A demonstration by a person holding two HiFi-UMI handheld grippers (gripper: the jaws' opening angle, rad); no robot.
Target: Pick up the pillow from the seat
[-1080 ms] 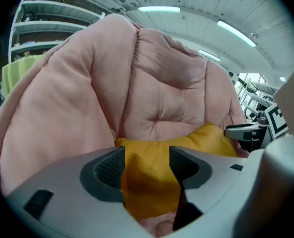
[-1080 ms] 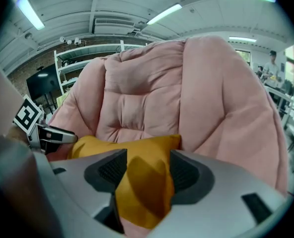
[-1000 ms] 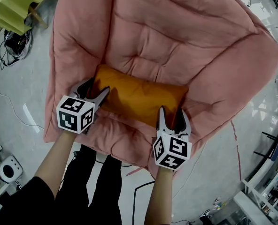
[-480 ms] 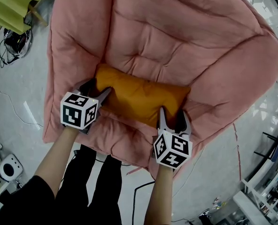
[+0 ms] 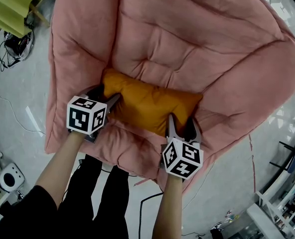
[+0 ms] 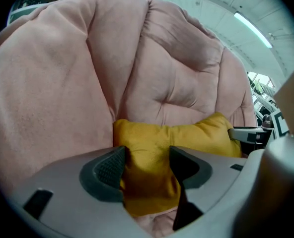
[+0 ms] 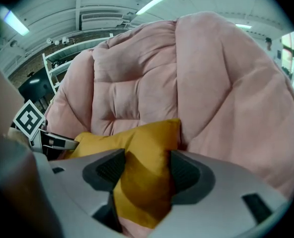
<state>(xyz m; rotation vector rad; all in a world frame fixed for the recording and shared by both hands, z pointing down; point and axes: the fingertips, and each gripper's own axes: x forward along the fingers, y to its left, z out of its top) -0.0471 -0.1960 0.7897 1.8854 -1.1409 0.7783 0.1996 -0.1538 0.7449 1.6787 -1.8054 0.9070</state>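
An orange-yellow pillow (image 5: 152, 103) lies across the front of the big pink cushioned seat (image 5: 187, 34). My left gripper (image 5: 107, 93) straddles the pillow's left end. In the left gripper view the yellow pillow (image 6: 177, 138) fills the gap of that gripper (image 6: 146, 165), whose pads stand wide apart. My right gripper (image 5: 181, 123) is at the pillow's right front corner. The right gripper view shows that corner of the pillow (image 7: 137, 143) between the jaws of the gripper (image 7: 143, 170), which have spread wide. The pillow rests on the seat.
The seat's thick pink sides rise around the pillow on the left, back and right. A yellow-green piece of furniture (image 5: 13, 4) stands at the far left, with cables (image 5: 18, 44) on the grey floor. A white device (image 5: 8, 180) sits at lower left and shelving (image 5: 282, 203) at lower right.
My left gripper has slid forward and a little right, further over the pillow's left end. The right gripper has stayed at the right front corner.
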